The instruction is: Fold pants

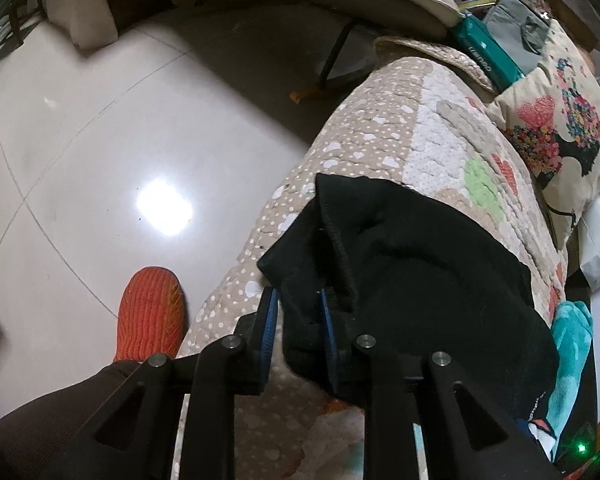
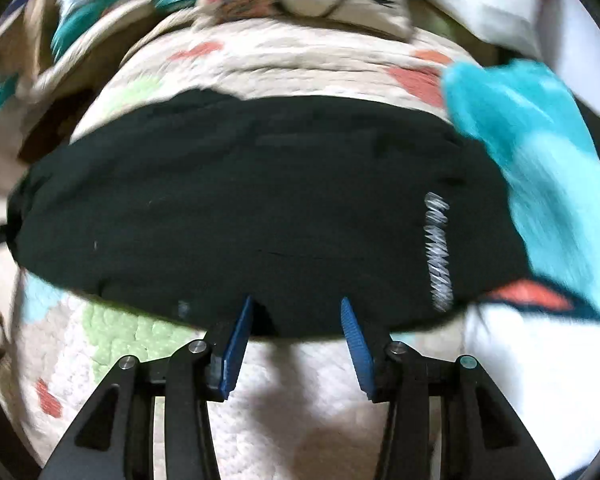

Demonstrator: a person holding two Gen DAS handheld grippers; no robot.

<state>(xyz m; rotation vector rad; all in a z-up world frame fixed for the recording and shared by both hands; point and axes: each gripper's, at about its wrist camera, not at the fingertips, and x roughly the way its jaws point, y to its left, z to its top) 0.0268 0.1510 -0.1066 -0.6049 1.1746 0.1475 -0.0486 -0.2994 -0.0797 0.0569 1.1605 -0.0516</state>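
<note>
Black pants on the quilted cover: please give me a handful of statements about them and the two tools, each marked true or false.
1. The left tool has bunched fabric of the black pants between its fingers. True.
2. The right tool is clamped shut on the pants. False: its fingers stand apart at the near edge of the pants, gripping nothing.
3. The pants lie on bare floor tiles. False: they lie on a quilted cover with hearts.
4. A teal cloth lies beside the pants. True.
5. An orange slipper stands on the floor. True.
</note>
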